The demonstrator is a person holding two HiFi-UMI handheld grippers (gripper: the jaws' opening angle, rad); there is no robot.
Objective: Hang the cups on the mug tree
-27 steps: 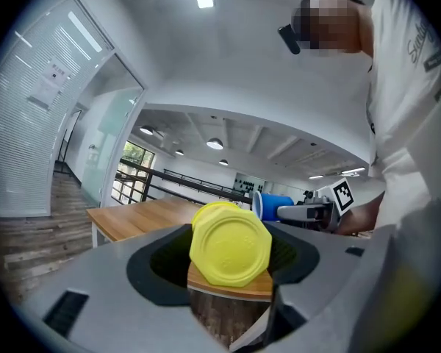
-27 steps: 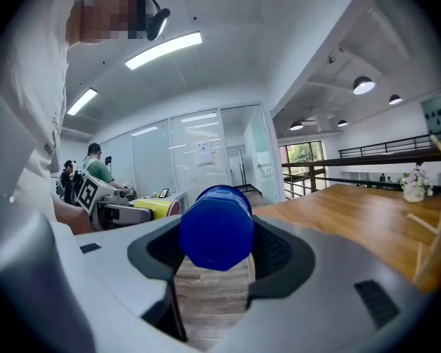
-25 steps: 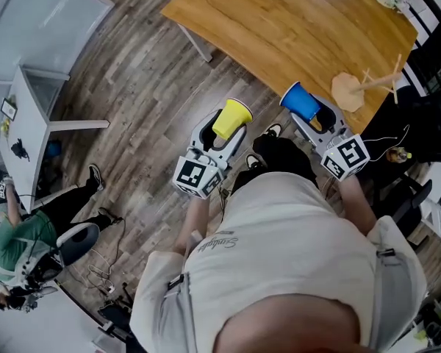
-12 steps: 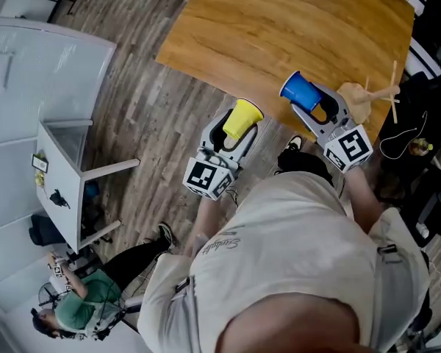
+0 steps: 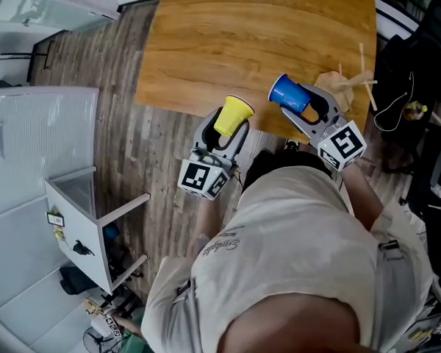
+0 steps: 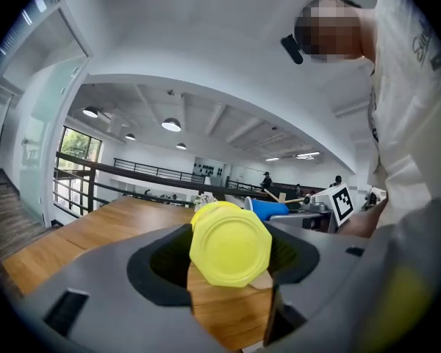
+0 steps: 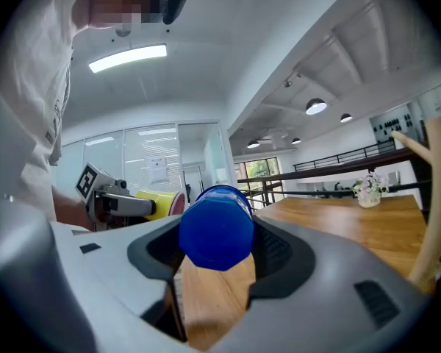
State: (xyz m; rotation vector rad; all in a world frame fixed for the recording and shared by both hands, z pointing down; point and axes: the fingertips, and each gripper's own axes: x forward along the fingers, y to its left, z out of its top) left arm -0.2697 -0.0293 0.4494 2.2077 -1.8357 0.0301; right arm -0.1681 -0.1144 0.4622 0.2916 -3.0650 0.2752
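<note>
My left gripper (image 5: 222, 132) is shut on a yellow cup (image 5: 232, 115), held over the near edge of the wooden table (image 5: 242, 43); the left gripper view shows the cup's base (image 6: 230, 244) clamped between the jaws. My right gripper (image 5: 309, 109) is shut on a blue cup (image 5: 289, 94), whose base (image 7: 215, 230) fills its jaws in the right gripper view. The wooden mug tree (image 5: 345, 83) stands on the table's right edge, just beyond the right gripper, with a bare peg (image 7: 434, 197) at the right of the right gripper view. Both cups point toward the table.
A white cabinet (image 5: 77, 219) stands on the wood floor at the left. Black chairs and cables (image 5: 419, 109) crowd the right side. A small flower pot (image 7: 367, 191) sits at the table's far end.
The view has swung so the table lies straight ahead. Both grippers, still holding their cups, have come up to the table's near edge, the right one closer to the mug tree.
</note>
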